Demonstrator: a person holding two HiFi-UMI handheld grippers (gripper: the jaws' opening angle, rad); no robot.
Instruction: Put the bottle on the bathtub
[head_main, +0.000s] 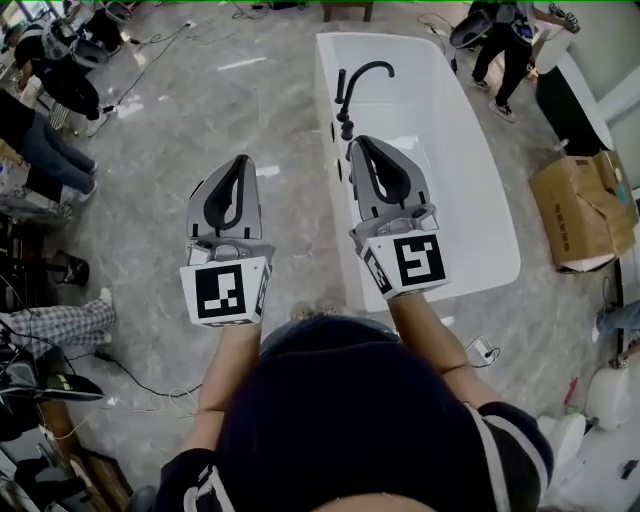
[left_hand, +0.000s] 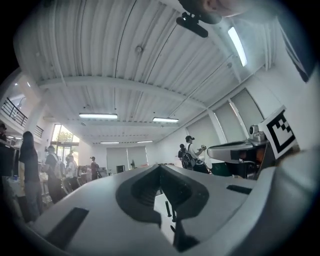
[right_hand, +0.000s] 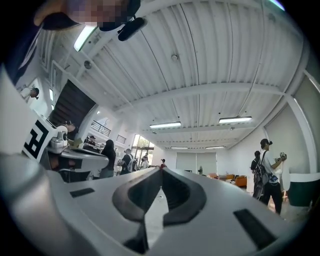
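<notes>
No bottle shows in any view. The white bathtub (head_main: 455, 140) stands on the grey floor ahead of me, slightly to the right, with a black curved faucet (head_main: 352, 85) on its left rim. My left gripper (head_main: 243, 160) is held up over the floor left of the tub, its jaws shut with nothing between them. My right gripper (head_main: 357, 142) hovers over the tub's left rim, just below the faucet, also shut and empty. The left gripper view (left_hand: 160, 166) and right gripper view (right_hand: 161, 169) look along the shut tips toward the ceiling and the far hall.
A cardboard box (head_main: 585, 205) lies right of the tub. People sit along the left edge (head_main: 45, 150), and another person stands beyond the tub's far end (head_main: 505, 45). Cables run over the floor. White fixtures (head_main: 610, 395) stand at the lower right.
</notes>
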